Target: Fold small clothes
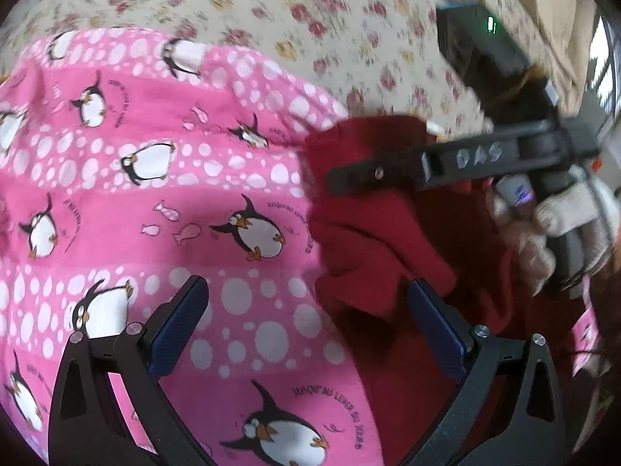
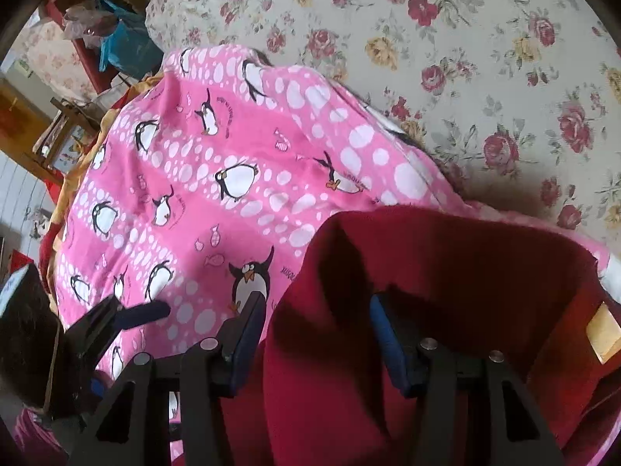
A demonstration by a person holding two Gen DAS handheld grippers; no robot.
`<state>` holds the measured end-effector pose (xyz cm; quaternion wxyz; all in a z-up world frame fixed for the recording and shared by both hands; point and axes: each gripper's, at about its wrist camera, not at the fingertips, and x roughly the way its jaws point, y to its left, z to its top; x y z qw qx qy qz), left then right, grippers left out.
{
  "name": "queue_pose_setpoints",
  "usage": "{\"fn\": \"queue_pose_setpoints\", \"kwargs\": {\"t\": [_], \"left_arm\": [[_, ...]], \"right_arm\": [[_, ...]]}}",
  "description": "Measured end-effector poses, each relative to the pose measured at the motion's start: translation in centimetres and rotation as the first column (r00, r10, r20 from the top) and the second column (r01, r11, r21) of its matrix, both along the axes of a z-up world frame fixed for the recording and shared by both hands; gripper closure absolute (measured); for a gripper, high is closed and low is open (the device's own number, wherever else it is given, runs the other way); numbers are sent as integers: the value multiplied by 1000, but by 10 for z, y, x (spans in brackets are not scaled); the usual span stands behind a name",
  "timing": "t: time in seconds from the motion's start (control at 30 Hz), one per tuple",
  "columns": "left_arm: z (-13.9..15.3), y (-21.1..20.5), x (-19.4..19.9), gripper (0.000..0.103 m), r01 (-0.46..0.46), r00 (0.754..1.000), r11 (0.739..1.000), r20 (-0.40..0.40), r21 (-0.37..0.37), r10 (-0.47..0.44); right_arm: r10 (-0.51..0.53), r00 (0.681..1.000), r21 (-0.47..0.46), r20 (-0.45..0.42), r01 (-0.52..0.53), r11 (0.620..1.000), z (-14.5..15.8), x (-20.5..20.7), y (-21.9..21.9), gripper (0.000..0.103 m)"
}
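Nearest in the left wrist view, the left gripper (image 1: 308, 310) stands with its blue-padded fingers (image 1: 178, 326) spread wide and nothing between them, above the seam where the dark red fleece garment (image 1: 368, 240) meets the pink cloth printed with penguins and white dots (image 1: 155, 178); the red garment lies bunched on the pink cloth, toward the right; past it, the right gripper (image 1: 341, 180) reaches in sideways, its black finger against the red folds, held by a hand in a white knit glove (image 1: 562, 225). In the right wrist view, the right gripper (image 2: 314, 314) has its jaws set moderately apart, with red fleece (image 2: 446, 272) lying between them, not clamped; the left gripper (image 2: 147, 312) shows at lower left; beyond everything spreads the cream bedsheet with red roses (image 2: 485, 58).
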<state>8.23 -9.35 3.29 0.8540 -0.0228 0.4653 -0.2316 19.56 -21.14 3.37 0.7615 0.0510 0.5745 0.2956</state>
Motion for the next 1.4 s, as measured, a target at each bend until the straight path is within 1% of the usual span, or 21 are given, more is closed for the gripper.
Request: {"fn": "queue_pose_setpoints", "kwargs": {"t": [0.07, 0.17, 0.27, 0.33, 0.4, 0.47, 0.53, 0.67, 0.77, 0.87, 0.9, 0.93, 0.97, 1.0, 1.03, 1.07, 1.1, 1.17, 1.23, 1.27, 1.4], "left_arm": [[-2, -5, 0, 1, 49, 999, 999, -7, 16, -48], [-1, -2, -1, 1, 89, 996, 996, -6, 1, -89], [-1, -2, 1, 1, 145, 988, 989, -47, -20, -146], [7, 4, -3, 1, 175, 984, 984, -18, -26, -176], [12, 7, -6, 1, 196, 981, 981, 13, 15, -196], [12, 6, -8, 1, 220, 975, 971, 22, 92, -223], [6, 2, -9, 1, 254, 966, 952, 13, 174, -260], [-1, -12, -7, 1, 283, 956, 938, 12, 201, -292], [-7, -26, -1, 3, 278, 956, 931, 28, 234, -293], [-10, -30, 9, 29, 270, 961, 944, 9, 189, -276], [-12, -30, 12, 45, 266, 963, 952, -12, 154, -268], [-13, -30, 14, 56, 262, 965, 956, -26, 130, -261], [-14, -29, 15, 62, 254, 967, 961, -33, 108, -251], [-14, -29, 15, 76, 248, 969, 965, -34, 87, -246], [-13, -28, 13, 80, 241, 970, 968, -33, 72, -239], [-12, -27, 12, 82, 231, 973, 971, -25, 67, -230], [-8, -24, 9, 87, 219, 976, 974, -12, 55, -219], [0, -18, 4, 88, 200, 980, 979, 5, 34, -201], [11, -6, -2, 91, 184, 982, 983, 31, 2, -184], [18, 3, -7, 95, 167, 985, 986, 53, 0, -167], [32, 33, -24, 95, 124, 989, 992, 78, -19, -122]], "right_arm": [[-2, 1000, 8, -6, 3, 1000, -1, 1, -1, 48], [4, 1000, 14, -13, -3, 1000, -3, 3, -3, 48], [23, 1000, 13, -15, -23, 1000, -5, 4, -2, 48], [22, 1000, 13, -16, -22, 1000, -6, 4, -3, 48], [23, 1000, 16, -16, -23, 1000, -6, 3, -5, 48], [24, 1000, 15, -13, -24, 1000, -6, 2, -6, 48], [20, 1000, 22, -16, -20, 1000, -7, 2, -7, 48], [20, 1000, 24, -16, -20, 1000, -8, 3, -6, 48], [23, 1000, 22, -14, -22, 1000, -8, 3, -5, 48], [26, 1000, 15, -4, -26, 1000, -7, 3, -4, 48], [27, 1000, 13, 3, -27, 1000, -7, 2, -3, 48], [27, 1000, 10, 10, -28, 1000, -7, 3, -2, 51], [29, 999, 9, 16, -29, 1000, -7, 3, -1, 60], [34, 999, 9, 18, -34, 999, -9, 4, 2, 66], [40, 999, 4, 21, -40, 999, -10, 4, 5, 77], [44, 999, -7, 31, -44, 999, -12, 4, 9, 83], [50, 998, -24, 43, -49, 999, -11, 3, 13, 85], [71, 994, -44, 77, -68, 997, -7, 1, 21, 92], [93, 989, -24, 111, -91, 996, 4, -3, 30, 93], [112, 985, -17, 132, -110, 994, 13, -6, 38, 93], [174, 968, -4, 180, -176, 984, 34, -9, 66, 94]]}}
